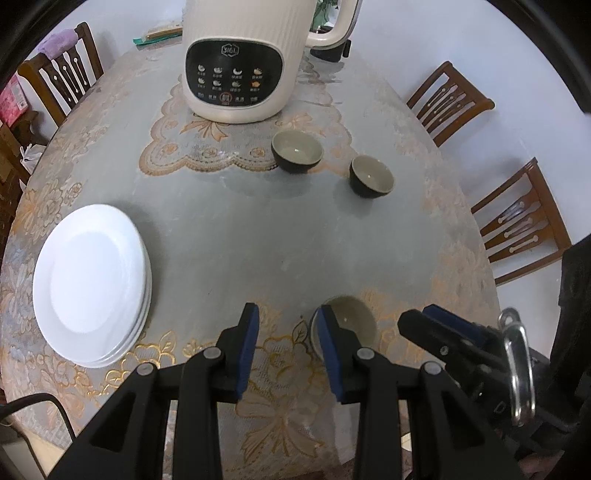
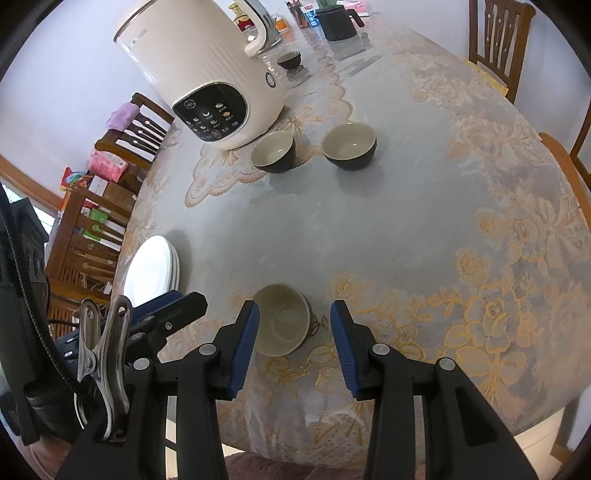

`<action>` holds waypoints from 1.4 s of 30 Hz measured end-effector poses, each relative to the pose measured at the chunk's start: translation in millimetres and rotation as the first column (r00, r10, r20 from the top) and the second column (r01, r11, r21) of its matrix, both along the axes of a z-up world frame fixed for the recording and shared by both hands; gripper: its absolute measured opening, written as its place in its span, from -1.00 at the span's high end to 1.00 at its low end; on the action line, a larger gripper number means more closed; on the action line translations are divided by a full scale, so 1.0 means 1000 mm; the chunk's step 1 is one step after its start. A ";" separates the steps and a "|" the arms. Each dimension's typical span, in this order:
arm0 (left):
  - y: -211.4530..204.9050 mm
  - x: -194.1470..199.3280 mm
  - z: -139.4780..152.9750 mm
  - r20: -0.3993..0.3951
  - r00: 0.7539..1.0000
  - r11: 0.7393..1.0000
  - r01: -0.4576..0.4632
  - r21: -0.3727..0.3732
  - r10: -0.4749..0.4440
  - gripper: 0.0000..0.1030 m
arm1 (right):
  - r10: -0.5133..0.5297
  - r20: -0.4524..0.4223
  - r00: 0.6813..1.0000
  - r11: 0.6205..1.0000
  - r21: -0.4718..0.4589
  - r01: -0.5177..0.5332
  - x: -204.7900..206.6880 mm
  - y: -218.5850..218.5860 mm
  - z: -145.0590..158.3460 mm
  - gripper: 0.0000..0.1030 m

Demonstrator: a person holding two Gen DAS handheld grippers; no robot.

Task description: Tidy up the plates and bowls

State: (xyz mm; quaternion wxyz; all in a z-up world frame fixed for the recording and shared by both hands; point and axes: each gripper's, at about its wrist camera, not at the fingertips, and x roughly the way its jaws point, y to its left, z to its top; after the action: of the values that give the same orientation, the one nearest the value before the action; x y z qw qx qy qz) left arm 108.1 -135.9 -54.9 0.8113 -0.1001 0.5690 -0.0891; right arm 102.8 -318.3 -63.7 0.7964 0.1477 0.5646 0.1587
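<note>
A dark bowl with a grey-green inside (image 2: 282, 319) stands on the near part of the table. My right gripper (image 2: 294, 306) hovers over it, open: the left pad is near its rim and the right pad stands clear. My left gripper (image 1: 288, 310) is open over bare cloth just left of that bowl (image 1: 351, 317), and nothing is between its pads. Each gripper shows in the other's view: the right gripper (image 1: 421, 315), the left gripper (image 2: 188, 297). A stack of white plates (image 1: 92, 284) lies at the left. Two more bowls (image 1: 297, 151) (image 1: 371, 181) stand mid-table.
A cream kitchen appliance (image 1: 236, 59) stands on a lace mat at the back. Behind it are another small bowl (image 2: 289, 59) and a black mug (image 2: 336, 22). Wooden chairs (image 1: 450, 99) (image 1: 524, 229) ring the round table (image 2: 369, 229).
</note>
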 end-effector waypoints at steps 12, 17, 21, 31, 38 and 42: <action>-0.015 0.029 0.005 -0.007 1.000 1.000 -0.019 0.018 0.020 0.34 | 0.007 -0.026 1.000 1.000 -0.013 -0.007 0.035 -0.020 -0.006 0.19; -0.025 0.044 0.002 -0.021 1.000 1.000 -0.021 0.022 0.021 0.34 | 0.026 -0.028 0.999 0.999 -0.029 -0.027 0.047 -0.027 -0.008 0.19; -0.035 0.056 0.000 -0.027 0.999 1.000 -0.017 0.021 0.018 0.34 | 0.027 -0.033 0.999 0.999 -0.024 -0.028 0.058 -0.034 -0.011 0.19; -0.052 0.083 -0.004 -0.039 0.999 1.000 -0.011 0.023 0.012 0.34 | 0.029 -0.036 0.999 1.000 -0.010 -0.029 0.081 -0.047 -0.014 0.20; -0.060 0.098 -0.010 -0.051 0.999 1.000 -0.012 0.019 0.013 0.34 | 0.031 -0.042 0.999 1.000 0.002 -0.031 0.094 -0.053 -0.020 0.20; -0.064 0.106 -0.014 -0.057 0.998 1.000 -0.012 0.016 0.013 0.34 | 0.033 -0.040 0.999 0.999 0.005 -0.033 0.103 -0.056 -0.021 0.20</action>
State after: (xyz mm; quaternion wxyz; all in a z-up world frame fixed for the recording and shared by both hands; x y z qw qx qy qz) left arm 214.2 -199.8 -68.9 0.7960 -0.0998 0.5921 -0.0765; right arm 205.4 -374.5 -85.1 0.7818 0.1430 0.5826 0.1701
